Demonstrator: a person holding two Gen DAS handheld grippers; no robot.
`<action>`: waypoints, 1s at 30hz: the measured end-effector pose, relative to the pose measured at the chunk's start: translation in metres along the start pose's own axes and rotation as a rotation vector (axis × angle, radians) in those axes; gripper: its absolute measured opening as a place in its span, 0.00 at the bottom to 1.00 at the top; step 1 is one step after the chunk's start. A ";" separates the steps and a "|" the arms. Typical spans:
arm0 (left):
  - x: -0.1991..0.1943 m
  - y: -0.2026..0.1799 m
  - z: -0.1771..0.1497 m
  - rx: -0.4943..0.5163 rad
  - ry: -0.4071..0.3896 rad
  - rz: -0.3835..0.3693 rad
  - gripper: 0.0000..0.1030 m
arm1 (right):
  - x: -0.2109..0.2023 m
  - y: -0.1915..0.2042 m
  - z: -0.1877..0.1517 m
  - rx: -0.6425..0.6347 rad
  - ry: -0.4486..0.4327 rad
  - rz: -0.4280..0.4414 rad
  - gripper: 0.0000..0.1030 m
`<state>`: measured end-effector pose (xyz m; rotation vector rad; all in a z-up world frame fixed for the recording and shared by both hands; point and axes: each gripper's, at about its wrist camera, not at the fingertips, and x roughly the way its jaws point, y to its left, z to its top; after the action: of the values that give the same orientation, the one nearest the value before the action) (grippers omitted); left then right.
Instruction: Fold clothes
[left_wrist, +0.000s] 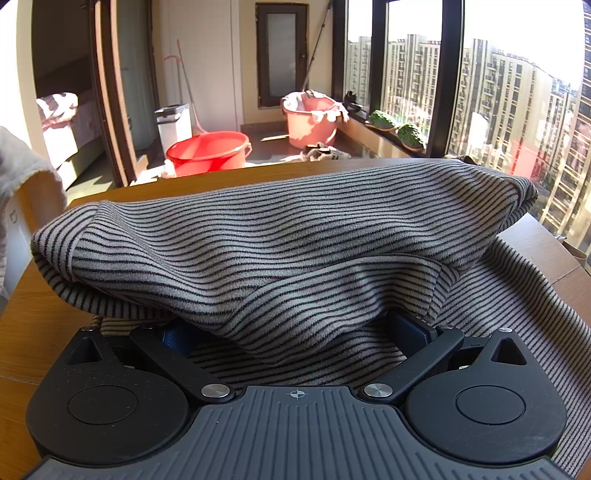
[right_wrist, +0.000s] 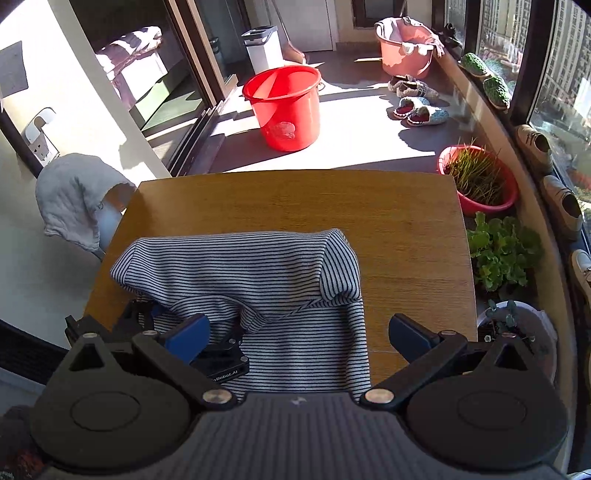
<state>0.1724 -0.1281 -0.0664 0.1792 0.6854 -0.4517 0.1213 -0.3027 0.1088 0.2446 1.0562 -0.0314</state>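
Your left claw sits low on the bench, spread wide, with a loose fold of the striped shirt draped over and between its fingers; nothing is pinched. The shirt lies on the near half of the bench, its far edge already rolled back toward you in a puffy fold. Before you press anything flat, ease the left claw out from under that fold without dragging the cloth, or close it on one layer only and lift cleanly. Your right claw hovers above the shirt's right edge, also spread and holding nothing. Bring it down onto that right-hand corner of the shirt and match the left side, so the fold lands square.
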 end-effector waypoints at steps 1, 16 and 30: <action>0.000 0.000 0.000 0.000 0.000 0.000 1.00 | 0.001 0.001 0.000 0.007 -0.002 0.003 1.00; -0.005 0.000 0.000 -0.002 -0.002 -0.003 1.00 | 0.081 -0.011 -0.057 -0.003 0.171 -0.040 1.00; 0.003 0.002 0.008 0.024 0.000 -0.036 1.00 | 0.131 0.002 -0.113 -0.005 0.054 -0.170 1.00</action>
<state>0.1802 -0.1296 -0.0623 0.1895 0.6845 -0.4942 0.0898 -0.2651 -0.0570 0.1513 1.1289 -0.1755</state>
